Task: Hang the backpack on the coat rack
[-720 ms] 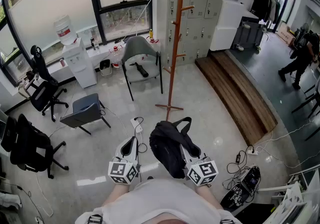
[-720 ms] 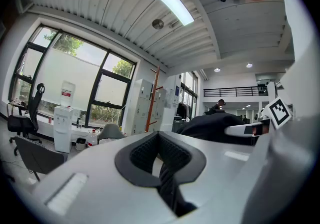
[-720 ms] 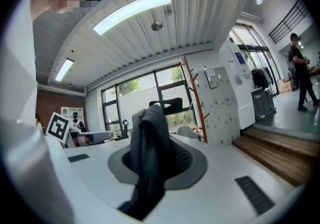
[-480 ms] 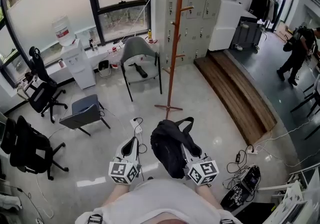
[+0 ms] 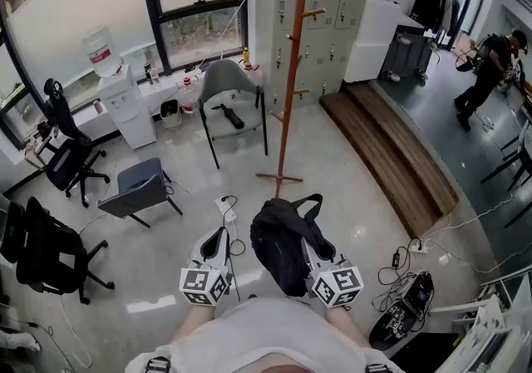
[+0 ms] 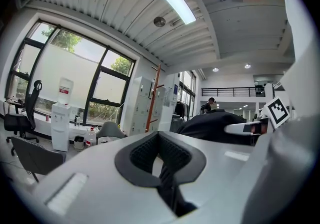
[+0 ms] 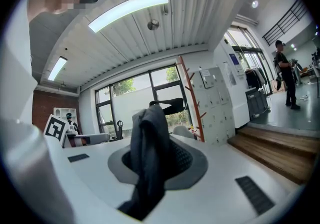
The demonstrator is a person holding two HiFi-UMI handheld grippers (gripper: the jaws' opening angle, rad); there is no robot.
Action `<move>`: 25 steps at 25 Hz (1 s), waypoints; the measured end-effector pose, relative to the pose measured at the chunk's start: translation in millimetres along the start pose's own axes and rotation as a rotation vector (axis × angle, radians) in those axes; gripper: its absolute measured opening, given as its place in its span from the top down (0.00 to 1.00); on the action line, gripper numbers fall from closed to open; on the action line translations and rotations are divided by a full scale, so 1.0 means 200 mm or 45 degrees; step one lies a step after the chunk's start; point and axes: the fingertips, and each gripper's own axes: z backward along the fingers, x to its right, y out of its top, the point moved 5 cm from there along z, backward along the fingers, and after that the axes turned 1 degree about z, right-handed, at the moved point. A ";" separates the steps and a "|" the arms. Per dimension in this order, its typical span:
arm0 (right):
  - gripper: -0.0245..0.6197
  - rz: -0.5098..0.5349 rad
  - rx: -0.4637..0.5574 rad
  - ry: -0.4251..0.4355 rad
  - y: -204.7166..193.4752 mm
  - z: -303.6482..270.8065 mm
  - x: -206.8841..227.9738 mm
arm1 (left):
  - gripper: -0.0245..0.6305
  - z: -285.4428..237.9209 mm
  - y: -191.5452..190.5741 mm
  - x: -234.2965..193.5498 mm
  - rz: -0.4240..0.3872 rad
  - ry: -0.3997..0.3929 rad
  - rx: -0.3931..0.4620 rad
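A black backpack (image 5: 283, 242) hangs in front of me over the floor, its loop strap (image 5: 303, 201) pointing toward the rack. My right gripper (image 5: 312, 248) is shut on it; in the right gripper view dark fabric (image 7: 146, 143) fills the gap between the pads (image 7: 182, 160). Left of the bag, my left gripper (image 5: 219, 238) is shut with nothing in it, pads (image 6: 142, 155) together. The tall orange-brown wooden coat rack (image 5: 291, 72) stands ahead on the tiled floor, apart from the bag. Its pole also appears as the coat rack (image 6: 152, 98) and the coat rack (image 7: 192, 103) in the gripper views.
A grey chair (image 5: 233, 89) stands left of the rack, a low grey chair (image 5: 137, 188) and black office chairs (image 5: 46, 242) further left. Lockers (image 5: 332, 6) and a wooden step (image 5: 391, 155) lie right. Cables (image 5: 226, 207) and a dark bag (image 5: 403, 313) are on the floor. A person (image 5: 486, 68) walks far right.
The person at the far right has walked farther away. Both grippers and the backpack keep almost the same place; the view has only shifted slightly.
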 end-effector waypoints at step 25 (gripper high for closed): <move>0.84 -0.022 -0.024 -0.021 0.00 -0.43 0.01 | 0.95 -0.22 -0.02 -0.39 0.048 -0.017 -0.052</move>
